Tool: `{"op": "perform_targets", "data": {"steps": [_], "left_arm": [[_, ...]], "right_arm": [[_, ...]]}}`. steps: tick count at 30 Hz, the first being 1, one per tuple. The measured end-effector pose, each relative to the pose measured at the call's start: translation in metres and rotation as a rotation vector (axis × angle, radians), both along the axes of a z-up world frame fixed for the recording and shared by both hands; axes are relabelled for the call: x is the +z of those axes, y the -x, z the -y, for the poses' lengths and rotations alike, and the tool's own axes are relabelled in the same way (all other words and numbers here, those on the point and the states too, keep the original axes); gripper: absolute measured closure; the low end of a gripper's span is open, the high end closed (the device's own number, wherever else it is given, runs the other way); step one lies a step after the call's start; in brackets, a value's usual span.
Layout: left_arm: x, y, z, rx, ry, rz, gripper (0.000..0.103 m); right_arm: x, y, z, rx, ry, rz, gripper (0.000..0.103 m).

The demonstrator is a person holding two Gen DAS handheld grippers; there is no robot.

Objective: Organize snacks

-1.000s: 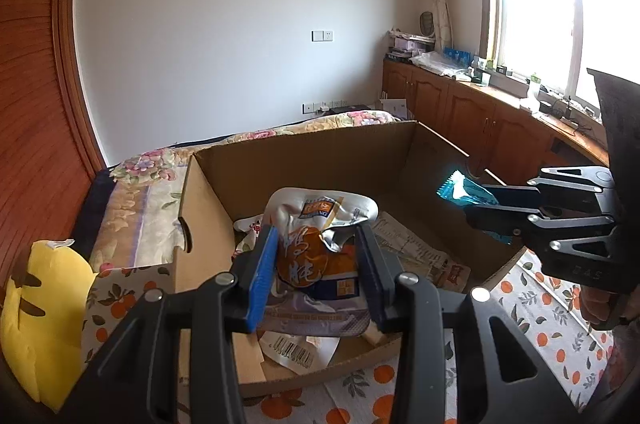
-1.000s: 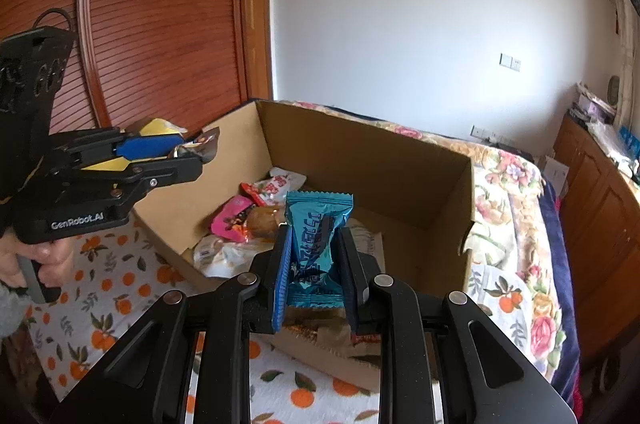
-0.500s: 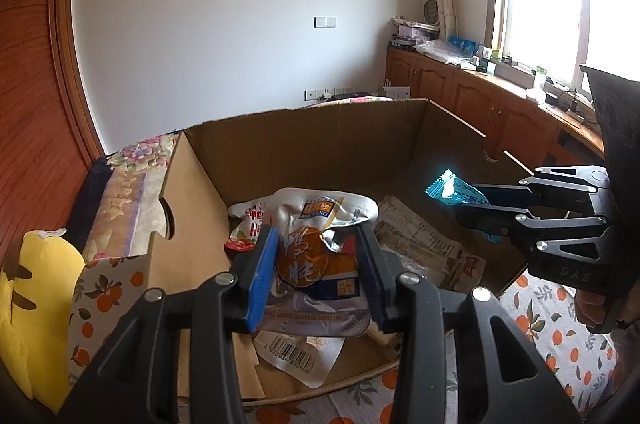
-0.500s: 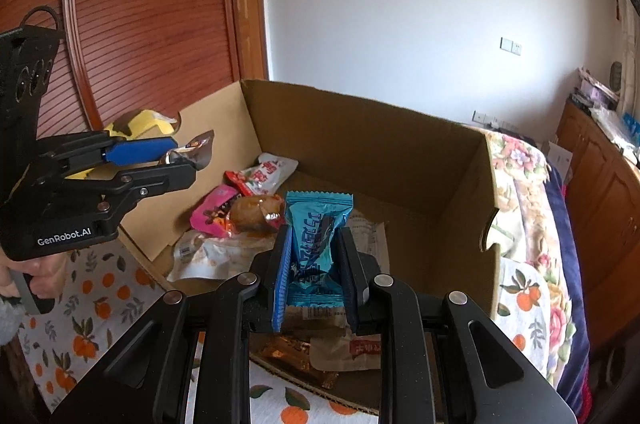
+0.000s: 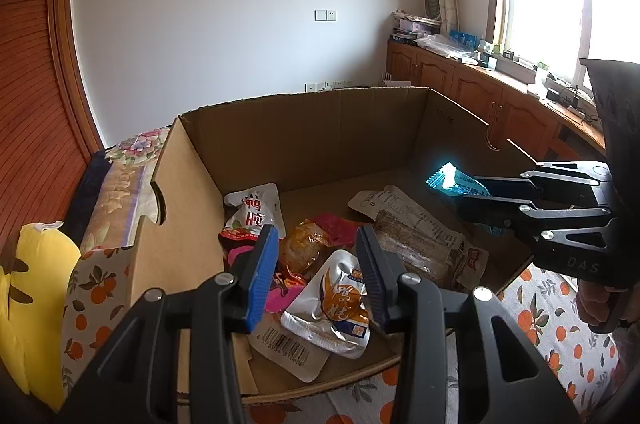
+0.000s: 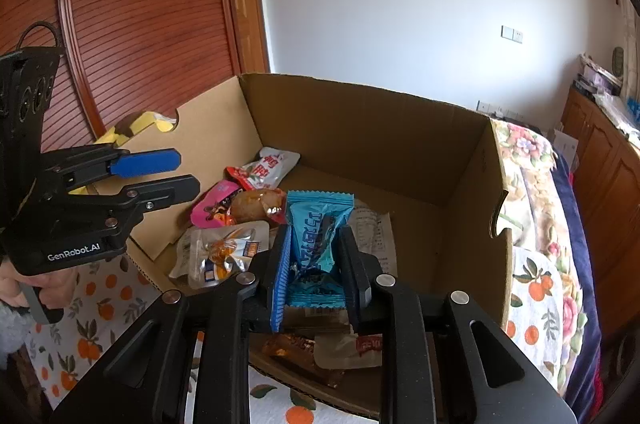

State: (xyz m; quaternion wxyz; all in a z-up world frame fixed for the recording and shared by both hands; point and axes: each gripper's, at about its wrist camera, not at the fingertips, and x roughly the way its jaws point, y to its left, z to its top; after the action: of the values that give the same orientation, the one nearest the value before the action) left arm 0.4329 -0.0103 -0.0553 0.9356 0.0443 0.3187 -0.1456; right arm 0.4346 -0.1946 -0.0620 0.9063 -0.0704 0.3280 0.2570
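An open cardboard box (image 5: 304,135) (image 6: 360,119) holds several snack packets. My left gripper (image 5: 316,252) is open and empty over the box's near left part; it also shows in the right wrist view (image 6: 176,171). A silver and orange packet (image 5: 340,304) (image 6: 224,252) lies on the pile below its fingers. My right gripper (image 6: 316,256) is shut on a blue snack packet (image 6: 318,232) and holds it over the box's right side. That packet's tip shows in the left wrist view (image 5: 444,179), held in the right gripper (image 5: 468,189).
In the box lie a white and red packet (image 5: 252,212), a pink one (image 6: 212,207), a brown one (image 5: 304,252) and flat printed packets (image 5: 416,224). The box stands on an orange-print cloth (image 5: 552,328). A yellow plush (image 5: 24,304) sits at the left. A flowered bed (image 6: 532,183) lies behind.
My left gripper opened and let the silver and orange packet fall into the box. Both grippers moved closer over the box. The right gripper still holds the blue packet.
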Motion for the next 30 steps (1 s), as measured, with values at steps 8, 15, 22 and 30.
{"op": "perform_targets", "data": {"steps": [8,15,22,30], "left_arm": [[0.002,0.004,-0.004,0.007,0.006,0.010,0.063],[0.006,0.010,-0.004,0.018,-0.004,0.025,0.063],[0.029,0.035,-0.006,0.024,0.006,0.055,0.063],[0.069,0.086,-0.006,0.044,-0.025,0.108,0.060]], "right_arm": [[0.001,0.001,0.001,-0.010,0.004,0.006,0.078],[0.003,0.004,0.001,-0.021,0.015,0.033,0.065],[0.028,0.027,0.001,-0.031,0.016,0.065,0.065],[0.068,0.081,0.010,-0.056,0.005,0.109,0.065]]}}
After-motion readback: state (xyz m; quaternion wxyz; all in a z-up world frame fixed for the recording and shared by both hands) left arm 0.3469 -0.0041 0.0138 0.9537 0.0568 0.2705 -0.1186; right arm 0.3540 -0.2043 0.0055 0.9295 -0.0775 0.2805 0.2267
